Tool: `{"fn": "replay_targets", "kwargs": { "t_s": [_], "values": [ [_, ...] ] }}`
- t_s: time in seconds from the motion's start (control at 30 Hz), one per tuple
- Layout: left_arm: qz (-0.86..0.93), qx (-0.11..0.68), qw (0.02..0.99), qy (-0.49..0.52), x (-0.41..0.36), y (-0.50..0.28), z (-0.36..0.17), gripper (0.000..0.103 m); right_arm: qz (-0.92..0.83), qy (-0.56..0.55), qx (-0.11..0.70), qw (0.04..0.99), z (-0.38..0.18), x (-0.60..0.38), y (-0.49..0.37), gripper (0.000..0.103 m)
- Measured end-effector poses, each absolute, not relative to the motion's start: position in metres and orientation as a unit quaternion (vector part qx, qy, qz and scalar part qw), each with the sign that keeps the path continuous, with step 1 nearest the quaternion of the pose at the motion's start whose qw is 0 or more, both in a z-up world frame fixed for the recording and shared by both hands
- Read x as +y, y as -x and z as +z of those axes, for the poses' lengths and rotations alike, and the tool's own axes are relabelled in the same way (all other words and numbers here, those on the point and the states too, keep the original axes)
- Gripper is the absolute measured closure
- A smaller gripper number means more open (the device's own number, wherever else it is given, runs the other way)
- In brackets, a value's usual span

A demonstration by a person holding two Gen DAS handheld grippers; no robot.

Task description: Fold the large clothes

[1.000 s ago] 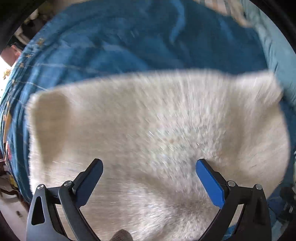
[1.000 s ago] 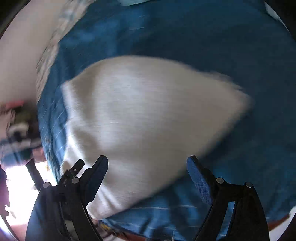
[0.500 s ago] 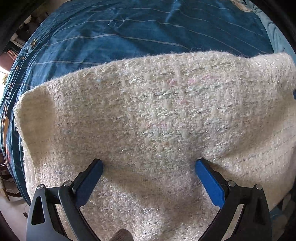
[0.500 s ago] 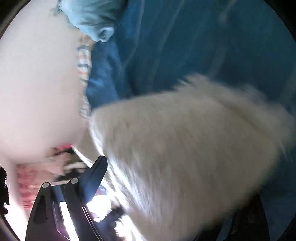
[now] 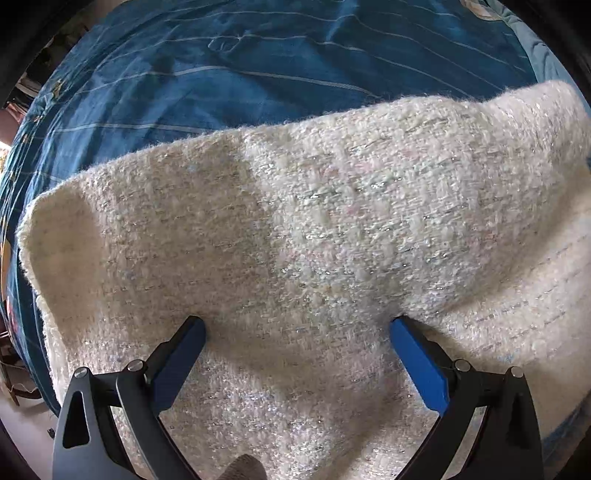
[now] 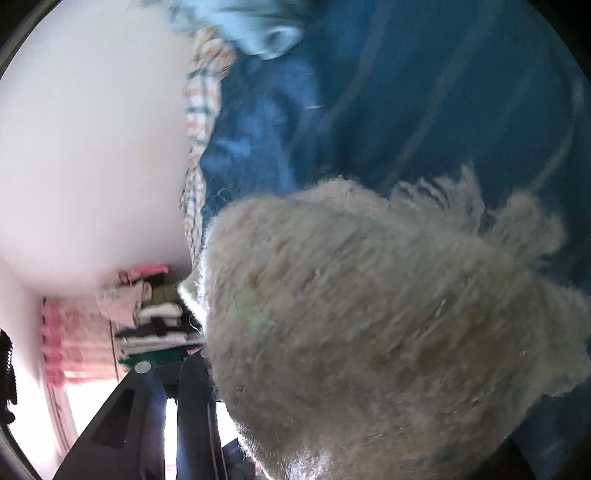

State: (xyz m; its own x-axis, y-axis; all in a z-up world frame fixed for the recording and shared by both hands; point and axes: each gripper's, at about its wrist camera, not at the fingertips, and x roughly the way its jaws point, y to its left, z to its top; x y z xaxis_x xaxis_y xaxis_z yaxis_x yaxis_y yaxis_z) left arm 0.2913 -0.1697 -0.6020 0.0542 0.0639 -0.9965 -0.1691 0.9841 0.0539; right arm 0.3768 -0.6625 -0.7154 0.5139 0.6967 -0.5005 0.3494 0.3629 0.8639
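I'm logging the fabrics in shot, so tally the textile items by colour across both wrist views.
Cream fuzzy knitted garment: 1
Dark blue striped bedspread: 1
Light blue cloth at the bed's edge: 1
Checked orange-and-blue fabric strip: 1
Total: 4, not counting the blurred stack of folded clothes.

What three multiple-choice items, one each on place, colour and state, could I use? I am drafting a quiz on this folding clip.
1. Where does the cream knit garment lie?
A. on a blue bedspread
B. on a wooden floor
C. in a basket

2. What colour are the pads on the left gripper fingers?
A. red
B. blue
C. green

3. How do the left gripper's jaws stand?
A. shut on the garment
B. shut on nothing
C. open

Key: A, blue striped bedding shows all around the knit; B, both pads are blue; C, the fingers stand wide apart over the knit.
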Motion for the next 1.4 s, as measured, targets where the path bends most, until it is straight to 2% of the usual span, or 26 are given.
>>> {"fn": "replay_targets", "kwargs": {
  "t_s": [0.17, 0.43, 0.67, 0.83, 1.0, 1.07, 1.1, 1.17, 1.2, 1.4],
  "values": [
    [0.073, 0.686, 0.722, 0.048, -0.165, -0.297, -0.604, 0.0, 0.166, -0.493, 0.485, 0.703, -0.651, -0.635, -0.384, 0.065],
    [0.06, 0.68, 0.726, 0.081, -0.143, -0.288, -0.6, 0.0, 0.237, -0.37, 0.509, 0.74, -0.582, -0.577, -0.371, 0.066],
    [0.12, 0.639, 0.737, 0.186, -0.048, -0.221, -0.529, 0.0, 0.317, -0.241, 0.528, 0.75, -0.525, -0.486, -0.348, 0.066],
    [0.249, 0.605, 0.709, 0.263, 0.058, -0.114, -0.488, 0.0, 0.385, -0.095, 0.559, 0.728, -0.523, -0.361, -0.305, 0.066],
    [0.352, 0.58, 0.673, 0.295, 0.129, -0.027, -0.472, 0.0, 0.386, 0.044, 0.602, 0.697, -0.579, -0.234, -0.245, 0.066],
    [0.372, 0.573, 0.662, 0.308, 0.148, -0.006, -0.467, 0.0, 0.374, 0.091, 0.617, 0.686, -0.603, -0.203, -0.229, 0.061],
    [0.377, 0.57, 0.661, 0.311, 0.146, 0.001, -0.467, 0.0, 0.37, 0.117, 0.624, 0.678, -0.612, -0.189, -0.221, 0.054],
    [0.38, 0.566, 0.662, 0.31, 0.15, 0.006, -0.462, 0.0, 0.378, 0.136, 0.638, 0.657, -0.618, -0.169, -0.216, 0.037],
    [0.379, 0.564, 0.665, 0.309, 0.144, 0.009, -0.458, 0.0, 0.398, 0.12, 0.643, 0.643, -0.612, -0.166, -0.215, 0.023],
    [0.348, 0.533, 0.712, 0.295, 0.152, -0.025, -0.415, 0.0, 0.485, -0.034, 0.68, 0.549, -0.555, -0.205, -0.223, 0.022]
  ]
}}
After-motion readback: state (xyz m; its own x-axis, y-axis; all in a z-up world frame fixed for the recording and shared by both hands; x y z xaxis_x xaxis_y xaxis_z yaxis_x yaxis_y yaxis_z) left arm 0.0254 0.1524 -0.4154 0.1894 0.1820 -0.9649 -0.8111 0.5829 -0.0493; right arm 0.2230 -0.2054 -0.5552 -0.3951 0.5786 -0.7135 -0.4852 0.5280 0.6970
